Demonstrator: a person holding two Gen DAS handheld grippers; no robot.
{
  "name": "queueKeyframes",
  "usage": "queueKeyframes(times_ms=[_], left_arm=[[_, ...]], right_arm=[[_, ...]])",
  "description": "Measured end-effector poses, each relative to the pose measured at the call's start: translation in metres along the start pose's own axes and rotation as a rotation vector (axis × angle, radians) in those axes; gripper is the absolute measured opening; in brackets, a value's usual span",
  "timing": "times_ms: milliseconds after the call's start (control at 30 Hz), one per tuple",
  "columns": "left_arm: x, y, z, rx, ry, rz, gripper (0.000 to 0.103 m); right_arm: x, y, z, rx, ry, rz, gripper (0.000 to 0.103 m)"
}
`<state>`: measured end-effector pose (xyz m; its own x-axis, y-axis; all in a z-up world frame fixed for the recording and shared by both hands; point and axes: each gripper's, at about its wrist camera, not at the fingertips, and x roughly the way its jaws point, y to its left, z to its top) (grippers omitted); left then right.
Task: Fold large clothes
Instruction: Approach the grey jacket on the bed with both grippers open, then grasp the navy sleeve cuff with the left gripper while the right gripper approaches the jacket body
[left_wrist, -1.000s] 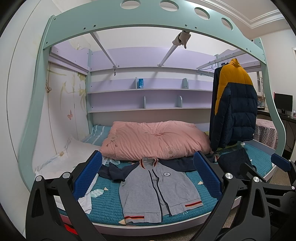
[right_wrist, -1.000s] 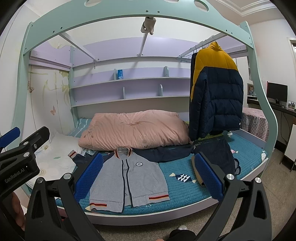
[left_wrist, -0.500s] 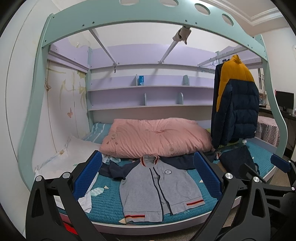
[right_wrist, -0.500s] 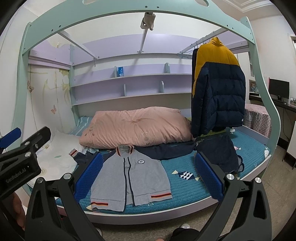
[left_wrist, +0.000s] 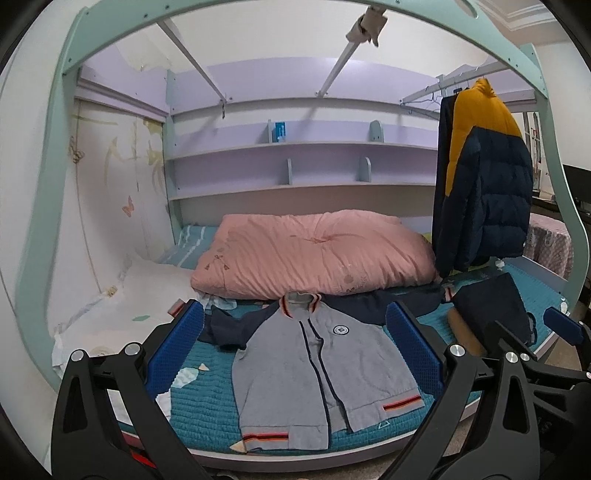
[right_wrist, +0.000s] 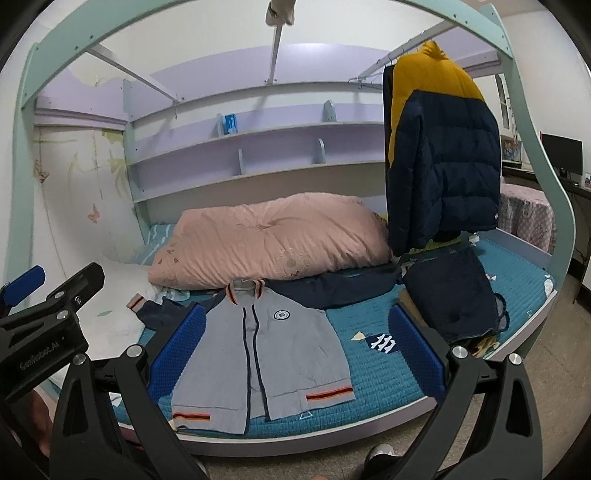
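Observation:
A grey zip jacket (left_wrist: 317, 365) with navy sleeves and striped cuffs lies flat, front up, on the teal bedspread (left_wrist: 207, 402); it also shows in the right wrist view (right_wrist: 258, 354). My left gripper (left_wrist: 295, 350) is open and empty, held in the air in front of the bed, short of the jacket. My right gripper (right_wrist: 295, 350) is open and empty too, in front of the bed's edge. The left gripper's body shows at the left of the right wrist view (right_wrist: 48, 332).
A pink quilt (left_wrist: 314, 254) lies behind the jacket. Folded dark clothes (right_wrist: 454, 295) sit on the bed's right side. A navy and yellow puffer coat (right_wrist: 439, 155) hangs from a rail. The mint bed frame (left_wrist: 44, 192) arches overhead. Shelves line the back wall.
Both grippers have moved closer to the bed and tipped down a little; the jacket now looks larger in both views. Both stay open.

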<state>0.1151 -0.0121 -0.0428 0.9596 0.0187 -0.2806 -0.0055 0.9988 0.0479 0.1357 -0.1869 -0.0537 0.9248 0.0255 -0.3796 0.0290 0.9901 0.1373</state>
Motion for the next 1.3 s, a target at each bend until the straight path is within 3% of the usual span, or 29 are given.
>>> queueKeyframes(times_ms=[200,500,967,1300], left_arm=[[0.037,0.003,0.0,0.004,0.051,0.009,0.098],[0.064,0.017,0.011,0.004,0.042,0.059,0.098],[0.085,0.034,-0.008,-0.043,0.15,0.046,0.098],[0.145,0.079,-0.031,-0.078,0.25,0.072,0.099]], right_arm=[[0.031,0.001,0.008,-0.006,0.017,0.012,0.096],[0.063,0.013,0.031,-0.051,0.004,0.043,0.096],[0.081,0.021,0.018,-0.058,0.064,0.056,0.096],[0.147,0.055,0.007,-0.113,0.133,0.062,0.096]])
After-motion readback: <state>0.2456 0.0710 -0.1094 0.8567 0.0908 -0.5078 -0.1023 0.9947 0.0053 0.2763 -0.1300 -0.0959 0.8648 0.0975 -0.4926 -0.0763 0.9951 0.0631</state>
